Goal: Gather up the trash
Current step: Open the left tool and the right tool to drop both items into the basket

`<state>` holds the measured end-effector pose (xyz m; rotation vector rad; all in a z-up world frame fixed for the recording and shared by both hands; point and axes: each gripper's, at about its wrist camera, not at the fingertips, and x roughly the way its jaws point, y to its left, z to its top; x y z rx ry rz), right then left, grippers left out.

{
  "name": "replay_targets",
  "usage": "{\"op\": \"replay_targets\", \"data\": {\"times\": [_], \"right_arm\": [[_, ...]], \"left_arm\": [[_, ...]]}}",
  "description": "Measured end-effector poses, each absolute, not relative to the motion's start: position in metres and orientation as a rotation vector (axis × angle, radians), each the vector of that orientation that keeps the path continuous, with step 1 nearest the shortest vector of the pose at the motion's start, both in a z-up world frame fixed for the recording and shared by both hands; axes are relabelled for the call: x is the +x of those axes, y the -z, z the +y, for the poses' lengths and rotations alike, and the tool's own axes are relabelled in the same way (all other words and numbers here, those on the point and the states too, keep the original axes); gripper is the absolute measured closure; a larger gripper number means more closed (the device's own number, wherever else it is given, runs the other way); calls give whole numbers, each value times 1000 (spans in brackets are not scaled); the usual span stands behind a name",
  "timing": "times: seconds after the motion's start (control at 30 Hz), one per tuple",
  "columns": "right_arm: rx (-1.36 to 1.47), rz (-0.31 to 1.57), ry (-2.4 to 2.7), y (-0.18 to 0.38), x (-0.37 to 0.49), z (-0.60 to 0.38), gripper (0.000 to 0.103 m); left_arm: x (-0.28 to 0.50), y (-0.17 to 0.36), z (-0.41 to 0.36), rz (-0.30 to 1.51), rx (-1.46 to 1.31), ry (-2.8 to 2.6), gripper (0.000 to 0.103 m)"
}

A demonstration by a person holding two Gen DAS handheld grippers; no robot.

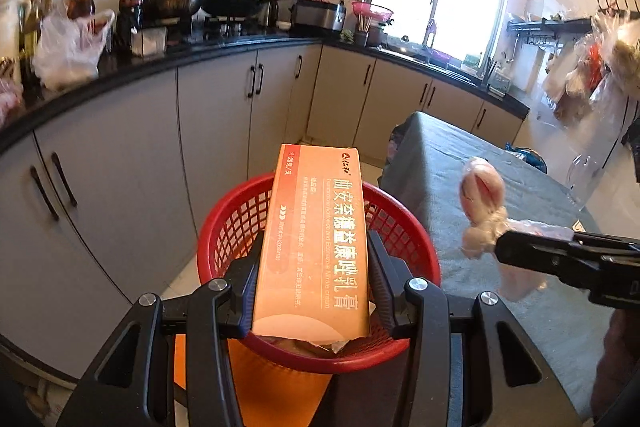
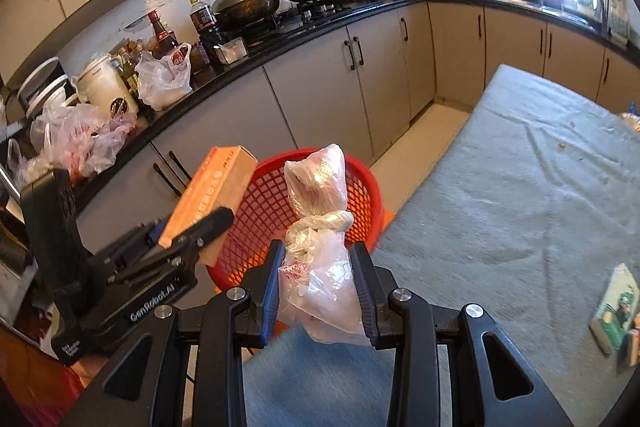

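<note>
My left gripper (image 1: 314,247) is shut on a long orange cardboard box (image 1: 316,227) and holds it over the red mesh basket (image 1: 400,227). The box also shows in the right wrist view (image 2: 212,187), with the left gripper (image 2: 196,227) beside the basket (image 2: 260,211). My right gripper (image 2: 320,259) is shut on a knotted clear plastic bag (image 2: 320,251) and holds it just before the basket's rim. That bag (image 1: 480,203) and the right gripper (image 1: 504,247) appear at the right in the left wrist view.
A table with a grey cloth (image 2: 520,187) lies to the right, with a small carton (image 2: 616,307) near its edge. The kitchen counter (image 1: 160,59) carries bottles, pans and plastic bags (image 2: 164,75). Grey cabinets (image 1: 216,115) stand behind the basket.
</note>
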<state>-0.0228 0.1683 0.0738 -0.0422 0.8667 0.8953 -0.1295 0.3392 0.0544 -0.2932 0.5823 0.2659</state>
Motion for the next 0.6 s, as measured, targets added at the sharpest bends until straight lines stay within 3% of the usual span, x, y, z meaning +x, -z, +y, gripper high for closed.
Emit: {"op": "replay_targets", "data": {"times": [0.6], "right_arm": [[36,1020,-886,-34,18,218,64]], "left_arm": [[-106,-24,364,654,-373,-239,58]]}}
